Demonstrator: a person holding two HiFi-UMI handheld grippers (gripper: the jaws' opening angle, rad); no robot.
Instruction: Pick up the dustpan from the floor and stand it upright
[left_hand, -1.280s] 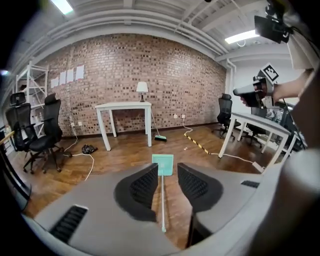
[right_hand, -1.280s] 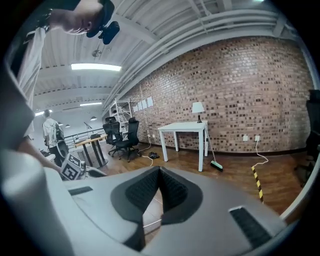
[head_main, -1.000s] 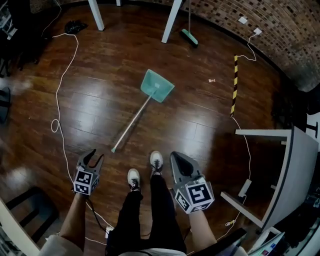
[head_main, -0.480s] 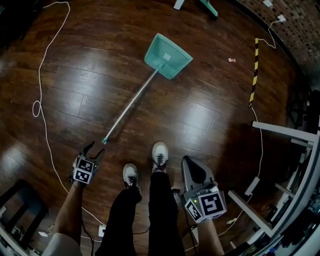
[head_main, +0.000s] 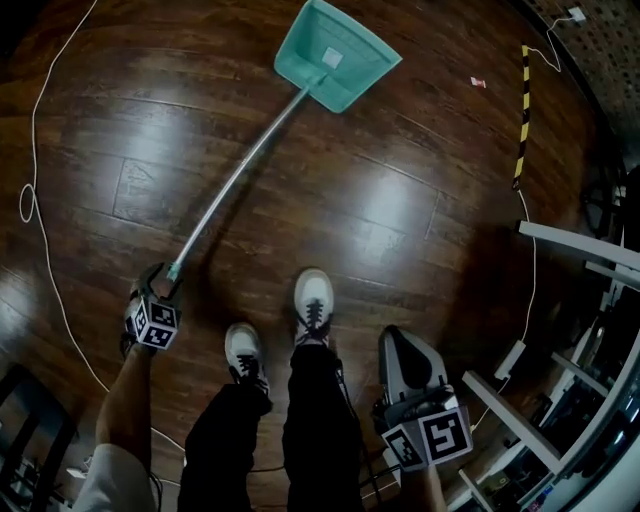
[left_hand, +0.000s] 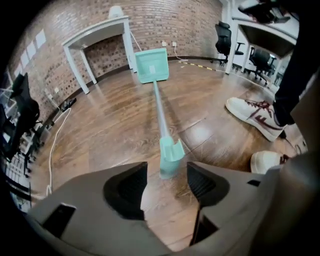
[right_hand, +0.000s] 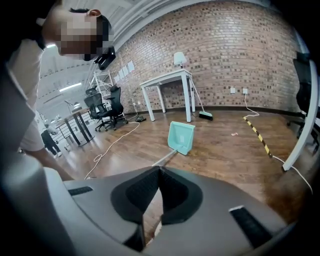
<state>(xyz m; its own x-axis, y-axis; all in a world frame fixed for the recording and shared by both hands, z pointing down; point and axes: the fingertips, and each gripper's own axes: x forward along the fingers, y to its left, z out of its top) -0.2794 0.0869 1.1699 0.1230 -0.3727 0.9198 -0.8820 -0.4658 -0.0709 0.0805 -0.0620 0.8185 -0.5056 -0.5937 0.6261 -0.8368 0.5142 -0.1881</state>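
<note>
A teal dustpan (head_main: 335, 52) lies flat on the wooden floor, and its long pale handle (head_main: 235, 175) runs down-left to a teal end cap (head_main: 173, 271). My left gripper (head_main: 155, 288) points down at that cap. In the left gripper view the end cap (left_hand: 171, 156) lies just ahead of and between the two fingertips, neither pad touches it, and the jaws of the left gripper (left_hand: 166, 176) are opening. My right gripper (head_main: 398, 340) hangs at the lower right, apart from the dustpan (right_hand: 181, 136), with the jaws of the right gripper (right_hand: 159, 171) shut on nothing.
The person's two white shoes (head_main: 313, 300) stand between the grippers. A white cable (head_main: 40, 200) loops along the floor at left. A yellow-black strip (head_main: 521, 110) and white desk frames (head_main: 570, 245) are at right. A white table (left_hand: 95, 35) and a brick wall stand beyond.
Both grippers have sunk toward the floor. The left one has come up to the handle's end cap and its jaws have spread wider. The dustpan has not moved.
</note>
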